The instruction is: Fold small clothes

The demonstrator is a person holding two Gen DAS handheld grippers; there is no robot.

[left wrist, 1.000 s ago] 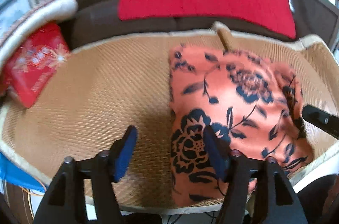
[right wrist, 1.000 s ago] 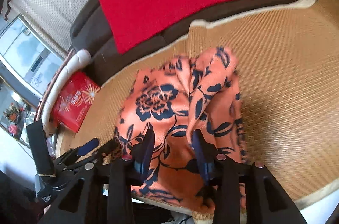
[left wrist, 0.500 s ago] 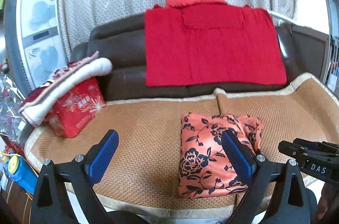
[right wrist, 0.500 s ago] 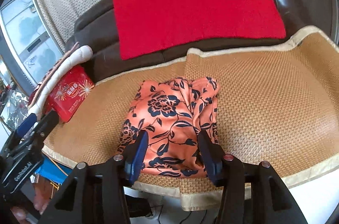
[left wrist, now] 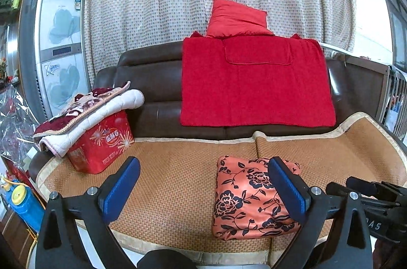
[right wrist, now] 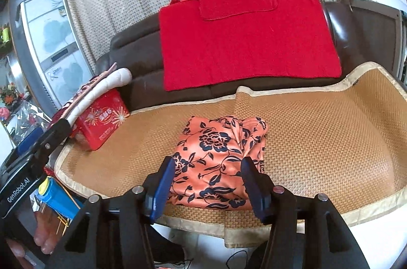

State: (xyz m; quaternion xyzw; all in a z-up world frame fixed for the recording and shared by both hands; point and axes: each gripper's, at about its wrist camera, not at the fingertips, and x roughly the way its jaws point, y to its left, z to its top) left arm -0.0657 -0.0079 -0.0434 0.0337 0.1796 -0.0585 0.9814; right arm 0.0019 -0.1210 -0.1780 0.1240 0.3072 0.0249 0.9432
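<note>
**Folded floral garment left lying on the sofa mat as both grippers draw away**

Lying as a neat orange packet with dark blue flowers, the folded garment [left wrist: 250,197] sits on the woven mat [left wrist: 173,182] that covers the sofa seat, towards the front edge and roughly mid-way along it. It looks thin, light and limp, with a smooth sheen that I would guess makes it slippery; the layers could slide apart if lifted by one corner. A safer hold, to my eye, would be on the thick folded edge nearest the front, pinching all layers together, or one gripper at each end of that edge.

The left gripper [left wrist: 203,189] has its fingers spread about as wide as they go and opening a touch more, with nothing between them. The right gripper [right wrist: 207,182] is roughly half open and widening, also empty; the cloth only shows beyond it.

A second ago both grippers were low and close over the fabric, and its right-hand part stood up in a loose ridge. Now they have risen and backed off, and the garment lies flatter and compact.
</note>
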